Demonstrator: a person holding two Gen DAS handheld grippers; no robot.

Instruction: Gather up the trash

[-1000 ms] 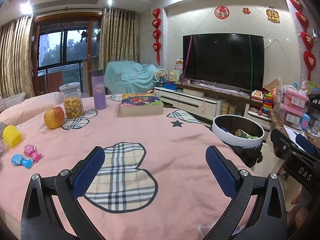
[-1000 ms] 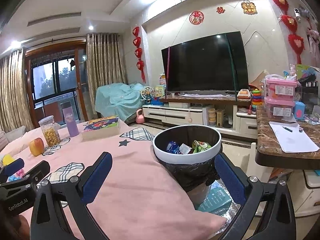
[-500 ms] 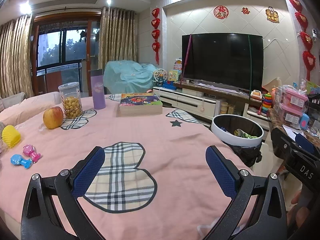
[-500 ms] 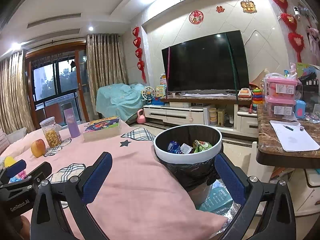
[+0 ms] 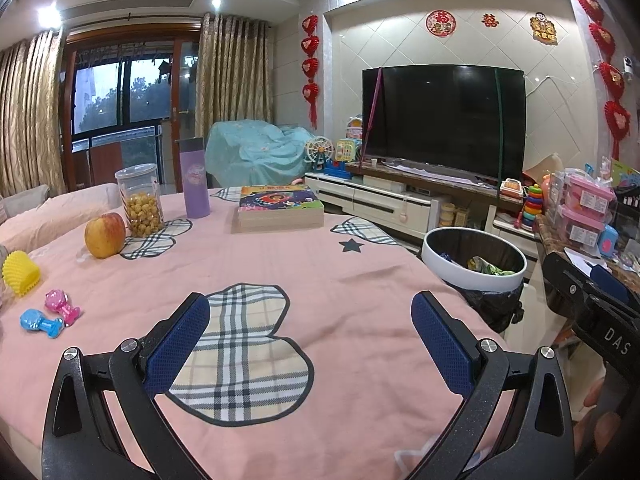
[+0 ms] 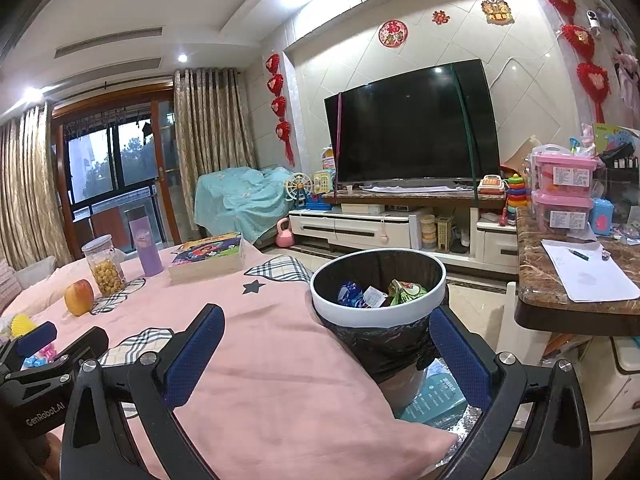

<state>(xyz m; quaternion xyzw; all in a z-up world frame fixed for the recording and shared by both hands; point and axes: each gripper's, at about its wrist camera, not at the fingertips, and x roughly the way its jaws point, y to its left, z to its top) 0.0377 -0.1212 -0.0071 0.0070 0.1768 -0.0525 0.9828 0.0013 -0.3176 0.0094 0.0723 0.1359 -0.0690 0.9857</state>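
Observation:
A white-rimmed trash bin (image 6: 408,316) with a black liner stands beside the table's right edge and holds several wrappers (image 6: 404,292). It also shows in the left wrist view (image 5: 440,268). My right gripper (image 6: 326,348) is open and empty, level with the bin's near side. My left gripper (image 5: 310,336) is open and empty above the pink tablecloth (image 5: 320,272). No loose trash shows on the cloth.
On the table are an apple (image 5: 105,235), a snack jar (image 5: 140,200), a purple bottle (image 5: 195,184), a book (image 5: 280,207), a yellow toy (image 5: 20,273) and small pink and blue toys (image 5: 50,314). A marble counter (image 6: 560,304) stands to the right.
Both views have shifted slightly; the right gripper has drifted a little toward the bin. Both grippers stay open and empty.

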